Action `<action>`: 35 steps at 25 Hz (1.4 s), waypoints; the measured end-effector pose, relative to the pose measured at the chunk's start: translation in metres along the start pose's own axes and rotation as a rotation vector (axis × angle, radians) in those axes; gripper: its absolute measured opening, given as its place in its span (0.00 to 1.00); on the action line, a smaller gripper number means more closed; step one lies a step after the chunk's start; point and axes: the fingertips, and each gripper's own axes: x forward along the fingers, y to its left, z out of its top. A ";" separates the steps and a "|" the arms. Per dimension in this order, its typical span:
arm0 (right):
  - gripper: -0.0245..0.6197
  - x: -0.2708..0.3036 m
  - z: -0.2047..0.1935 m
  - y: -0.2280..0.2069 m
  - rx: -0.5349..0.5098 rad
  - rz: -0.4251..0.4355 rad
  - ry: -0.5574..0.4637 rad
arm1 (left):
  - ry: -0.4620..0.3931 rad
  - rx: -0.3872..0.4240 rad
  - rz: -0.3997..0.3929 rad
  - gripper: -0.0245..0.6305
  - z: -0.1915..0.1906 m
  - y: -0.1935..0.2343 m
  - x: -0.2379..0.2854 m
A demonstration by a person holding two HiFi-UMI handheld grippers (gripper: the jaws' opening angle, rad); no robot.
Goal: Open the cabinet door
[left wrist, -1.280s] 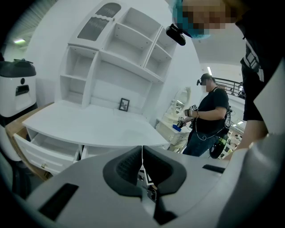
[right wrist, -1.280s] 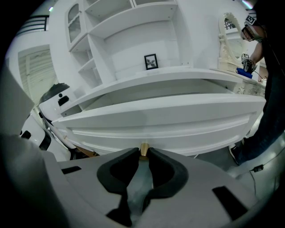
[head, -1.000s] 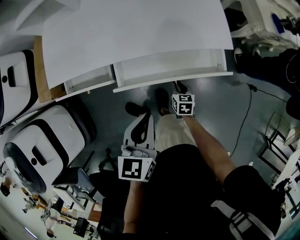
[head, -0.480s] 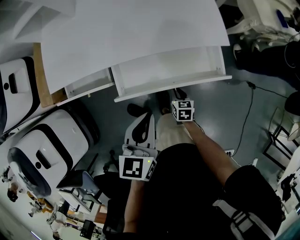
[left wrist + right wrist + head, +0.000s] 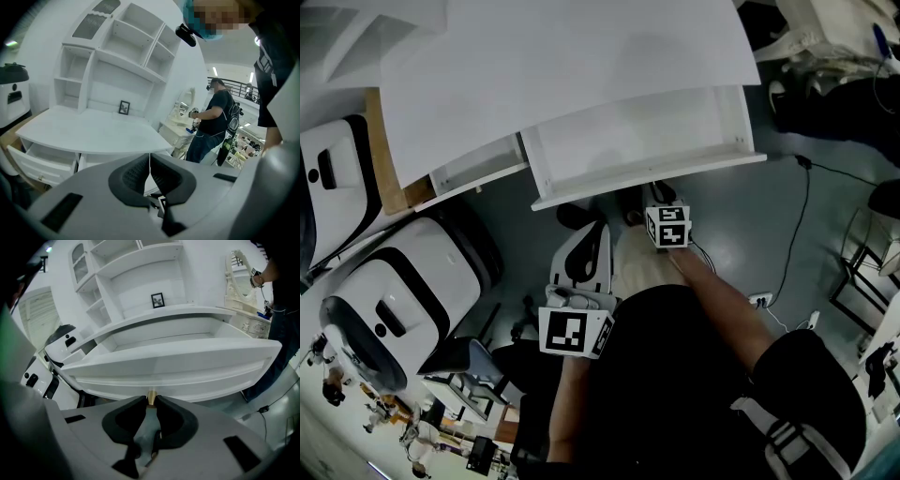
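The white desk [image 5: 562, 75] has its wide right drawer [image 5: 637, 141] pulled out toward me. My right gripper [image 5: 151, 401] is shut on that drawer's small brass knob [image 5: 151, 396], just below the drawer front [image 5: 173, 369]. In the head view the right gripper [image 5: 654, 199] reaches under the drawer's front edge. The narrower left drawer [image 5: 478, 169] stands slightly out. My left gripper [image 5: 584, 251] hangs lower, away from the desk; its pads [image 5: 136, 171] meet with nothing between them.
Two white-and-black machines [image 5: 394, 281] stand on the floor at left, beside a wooden board [image 5: 382, 141]. A cable [image 5: 797, 216] runs over the grey floor at right. A small picture frame [image 5: 158, 300] sits on the desk shelf. A person [image 5: 211, 122] stands in the background.
The right drawer has slid further out from the desk, and the right gripper has come back toward me with the knob. The left gripper has stayed put.
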 end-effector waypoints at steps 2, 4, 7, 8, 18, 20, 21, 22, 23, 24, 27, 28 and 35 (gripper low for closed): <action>0.18 -0.002 -0.003 0.001 0.002 0.001 0.007 | 0.001 -0.001 -0.003 0.07 -0.001 0.000 0.000; 0.18 -0.003 -0.006 0.002 0.006 0.001 0.013 | 0.004 0.000 -0.006 0.07 -0.002 -0.002 0.001; 0.18 -0.007 -0.012 0.002 0.007 0.000 0.015 | 0.009 0.000 -0.010 0.07 -0.005 -0.005 0.001; 0.18 -0.008 -0.014 0.002 0.005 -0.001 0.016 | 0.011 0.000 -0.011 0.07 -0.006 -0.005 0.000; 0.18 -0.018 -0.029 0.003 -0.002 -0.006 0.026 | 0.015 -0.010 -0.022 0.07 -0.015 -0.008 0.002; 0.18 -0.019 -0.032 0.004 -0.010 -0.002 0.027 | 0.015 -0.010 -0.023 0.07 -0.017 -0.008 0.002; 0.18 -0.019 -0.033 0.004 -0.013 0.000 0.028 | 0.016 -0.009 -0.024 0.07 -0.018 -0.009 0.002; 0.18 -0.020 -0.034 0.004 -0.015 0.001 0.029 | 0.016 -0.009 -0.025 0.07 -0.019 -0.009 0.001; 0.18 -0.021 -0.035 0.004 -0.015 0.001 0.030 | 0.015 -0.009 -0.025 0.07 -0.020 -0.010 0.001; 0.18 -0.021 -0.035 0.004 -0.013 0.002 0.033 | 0.014 -0.009 -0.025 0.07 -0.020 -0.010 0.001; 0.18 -0.022 -0.036 0.005 0.000 0.002 0.042 | 0.008 -0.006 -0.031 0.07 -0.019 -0.011 0.000; 0.19 -0.022 -0.037 0.005 0.005 -0.001 0.047 | 0.006 -0.005 -0.036 0.07 -0.019 -0.011 -0.001; 0.18 -0.039 -0.038 0.007 0.016 -0.052 0.048 | 0.005 0.024 -0.089 0.07 -0.015 -0.011 -0.014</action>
